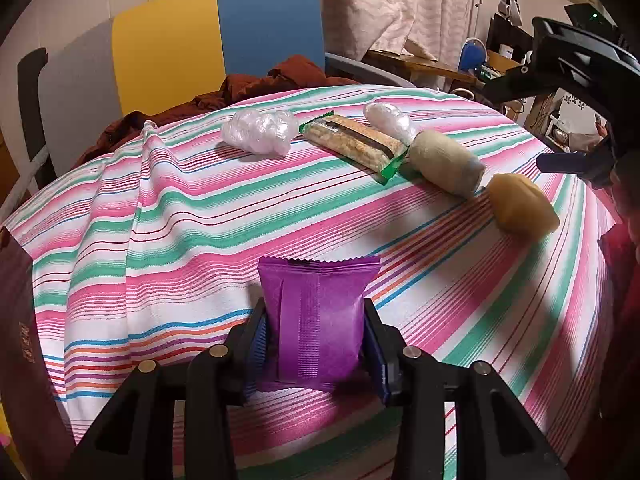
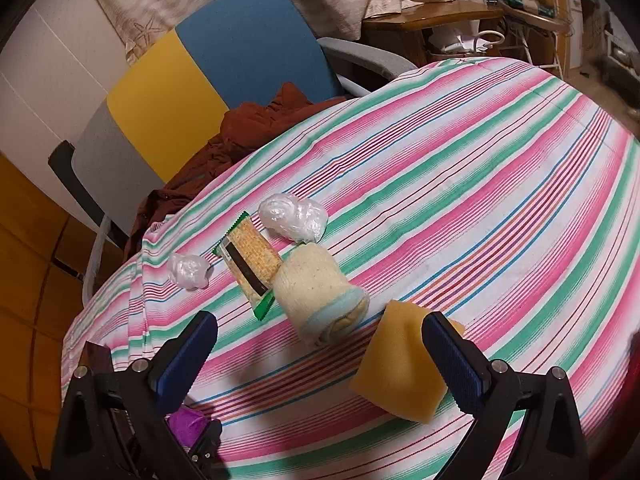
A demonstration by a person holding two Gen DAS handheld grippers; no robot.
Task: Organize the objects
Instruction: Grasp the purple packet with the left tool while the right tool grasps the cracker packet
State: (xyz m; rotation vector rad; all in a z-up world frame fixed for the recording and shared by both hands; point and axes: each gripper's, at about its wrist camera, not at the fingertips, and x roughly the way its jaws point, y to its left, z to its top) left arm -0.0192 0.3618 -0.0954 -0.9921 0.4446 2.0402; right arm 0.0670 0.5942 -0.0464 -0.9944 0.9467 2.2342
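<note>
The left gripper (image 1: 316, 344) pinches a purple snack packet (image 1: 316, 320) upright above the striped tablecloth (image 1: 180, 240). The right gripper (image 2: 320, 344) hangs with fingers spread wide beside the yellow sponge (image 2: 400, 372), which lies near the rolled towel (image 2: 316, 292) and wafer bar (image 2: 250, 260).

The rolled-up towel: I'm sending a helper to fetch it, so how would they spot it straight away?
On the striped tablecloth a row of items runs away from the chair. The rolled towel lies in that row, between the green-ended wafer bar and the yellow sponge. It is the only fabric cylinder: cream-coloured, with a pale blue band at one end.
</note>
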